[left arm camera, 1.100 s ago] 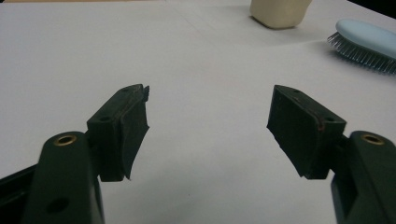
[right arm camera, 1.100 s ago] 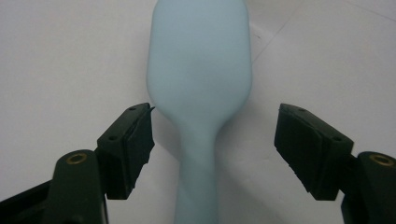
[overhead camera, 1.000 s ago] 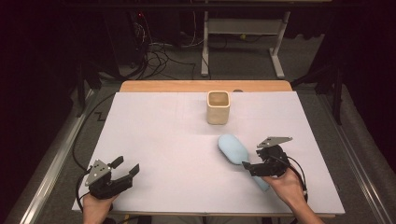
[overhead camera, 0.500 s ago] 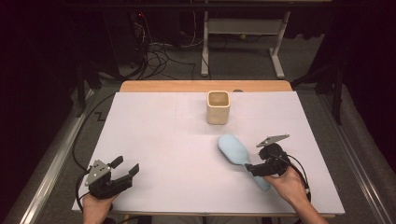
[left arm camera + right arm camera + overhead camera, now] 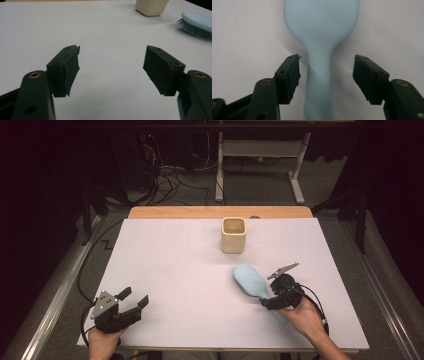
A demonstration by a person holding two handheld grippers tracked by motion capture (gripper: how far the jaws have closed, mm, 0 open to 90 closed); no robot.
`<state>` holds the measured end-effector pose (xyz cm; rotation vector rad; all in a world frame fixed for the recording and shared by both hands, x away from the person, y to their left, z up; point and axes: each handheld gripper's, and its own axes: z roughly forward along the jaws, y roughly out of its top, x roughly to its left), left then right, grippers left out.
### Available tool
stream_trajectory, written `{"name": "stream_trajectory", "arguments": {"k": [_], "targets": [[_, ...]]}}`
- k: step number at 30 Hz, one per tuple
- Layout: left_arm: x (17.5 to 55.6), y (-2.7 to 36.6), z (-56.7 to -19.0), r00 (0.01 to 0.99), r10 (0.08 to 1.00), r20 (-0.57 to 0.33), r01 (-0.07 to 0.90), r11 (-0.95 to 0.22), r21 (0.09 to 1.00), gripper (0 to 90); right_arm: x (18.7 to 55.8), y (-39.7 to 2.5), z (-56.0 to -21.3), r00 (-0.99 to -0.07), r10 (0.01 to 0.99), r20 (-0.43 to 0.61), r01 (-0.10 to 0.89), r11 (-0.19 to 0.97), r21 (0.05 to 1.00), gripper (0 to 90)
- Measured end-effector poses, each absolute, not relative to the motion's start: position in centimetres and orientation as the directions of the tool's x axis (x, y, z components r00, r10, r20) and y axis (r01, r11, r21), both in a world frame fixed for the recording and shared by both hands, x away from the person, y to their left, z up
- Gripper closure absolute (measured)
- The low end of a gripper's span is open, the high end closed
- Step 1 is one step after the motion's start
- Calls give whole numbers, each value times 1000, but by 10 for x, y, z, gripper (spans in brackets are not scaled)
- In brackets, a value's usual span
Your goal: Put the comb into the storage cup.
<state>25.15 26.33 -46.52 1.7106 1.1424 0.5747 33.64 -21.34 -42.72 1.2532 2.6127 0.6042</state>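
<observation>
A light blue hairbrush (image 5: pixel 251 281) lies bristles down on the white table, right of centre, its handle pointing toward the person. My right gripper (image 5: pixel 268 302) hovers over that handle, open, with one jaw on each side of the handle (image 5: pixel 318 75) and a gap to both. A cream square cup (image 5: pixel 234 235) stands upright at the back centre. My left gripper (image 5: pixel 136 300) rests near the front left corner, open and empty (image 5: pixel 112 67); from it the brush (image 5: pixel 196 23) and the cup (image 5: pixel 151 6) show far off.
The white sheet (image 5: pixel 170 270) covers the table, with a wooden strip (image 5: pixel 215 212) along the far edge. Cables and a white metal stand (image 5: pixel 260 155) lie on the dark floor beyond. Grey rails run along both table sides.
My right gripper has slid slightly toward the person along the brush handle. The left gripper has not moved.
</observation>
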Motion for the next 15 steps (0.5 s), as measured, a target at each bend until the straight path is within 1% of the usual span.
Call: {"name": "stream_trajectory", "arguments": {"k": [15], "targets": [[251,264,-465,441,889,-122,427,-88,900,293,346,-201,-434,-636,771,-6,719,596,356,521]]}}
